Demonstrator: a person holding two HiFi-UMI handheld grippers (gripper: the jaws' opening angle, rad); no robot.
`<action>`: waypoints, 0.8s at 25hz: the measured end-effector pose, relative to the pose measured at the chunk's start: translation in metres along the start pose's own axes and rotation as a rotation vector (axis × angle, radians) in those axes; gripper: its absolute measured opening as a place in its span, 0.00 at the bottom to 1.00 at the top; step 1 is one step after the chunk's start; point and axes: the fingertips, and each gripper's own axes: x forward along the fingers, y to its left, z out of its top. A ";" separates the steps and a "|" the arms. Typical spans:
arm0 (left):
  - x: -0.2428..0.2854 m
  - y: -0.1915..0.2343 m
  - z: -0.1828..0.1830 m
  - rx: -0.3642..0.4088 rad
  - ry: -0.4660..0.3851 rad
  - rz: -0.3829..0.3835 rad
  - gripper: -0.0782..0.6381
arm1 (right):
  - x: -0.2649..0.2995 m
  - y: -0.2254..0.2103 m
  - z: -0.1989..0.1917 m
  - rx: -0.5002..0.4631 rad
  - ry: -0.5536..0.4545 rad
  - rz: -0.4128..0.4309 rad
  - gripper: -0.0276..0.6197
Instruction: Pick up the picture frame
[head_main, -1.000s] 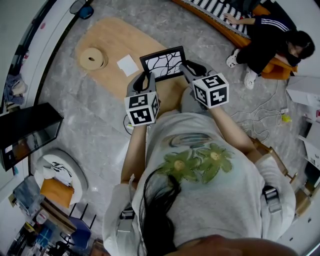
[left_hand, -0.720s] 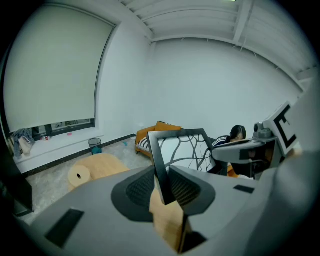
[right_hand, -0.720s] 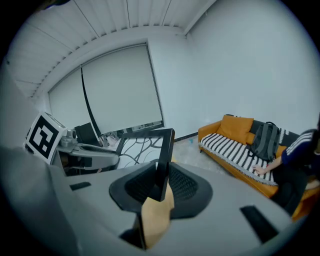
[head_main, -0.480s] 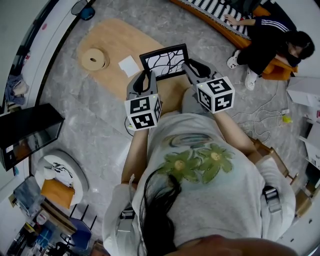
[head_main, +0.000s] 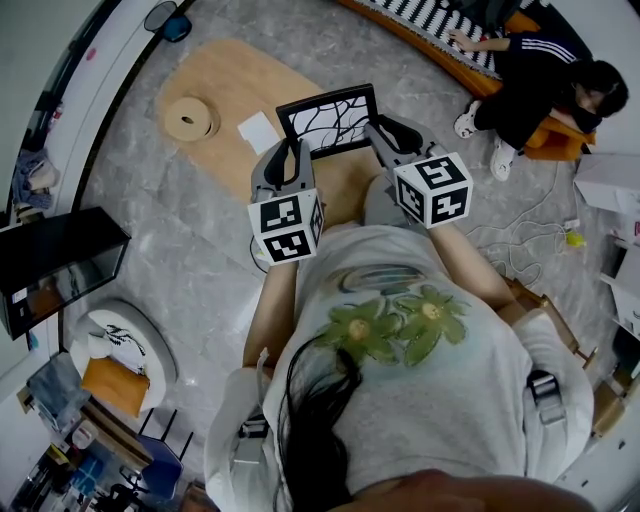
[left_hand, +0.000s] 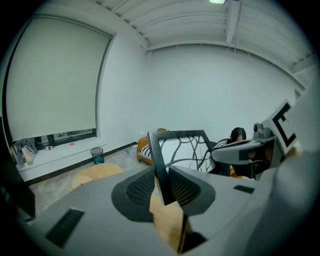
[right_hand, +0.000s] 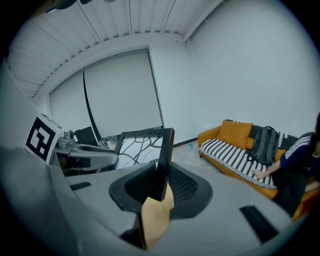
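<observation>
Grey floor and a low wooden table (head_main: 215, 75) lie beneath the frame (head_main: 330, 120), which is held clear of them. The left tool (head_main: 291, 152) clamps its left edge and the right tool (head_main: 384, 134) its right. The lift seems underway; next, both grips should stay level.

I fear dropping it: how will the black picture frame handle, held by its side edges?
Probably stiff: the picture frame spans straight between left gripper and right gripper without sagging. Likely light, as thin edge grips carry it. Its narrow rails might pivot.
</observation>
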 end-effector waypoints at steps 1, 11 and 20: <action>-0.001 0.000 0.001 -0.002 -0.002 0.002 0.25 | 0.000 0.000 0.000 0.001 0.000 0.002 0.18; -0.005 -0.001 0.003 -0.009 -0.012 0.018 0.25 | -0.001 0.001 0.004 -0.021 -0.009 0.006 0.17; -0.006 -0.004 0.005 -0.010 -0.015 0.012 0.25 | -0.002 -0.001 0.004 -0.025 -0.010 -0.004 0.17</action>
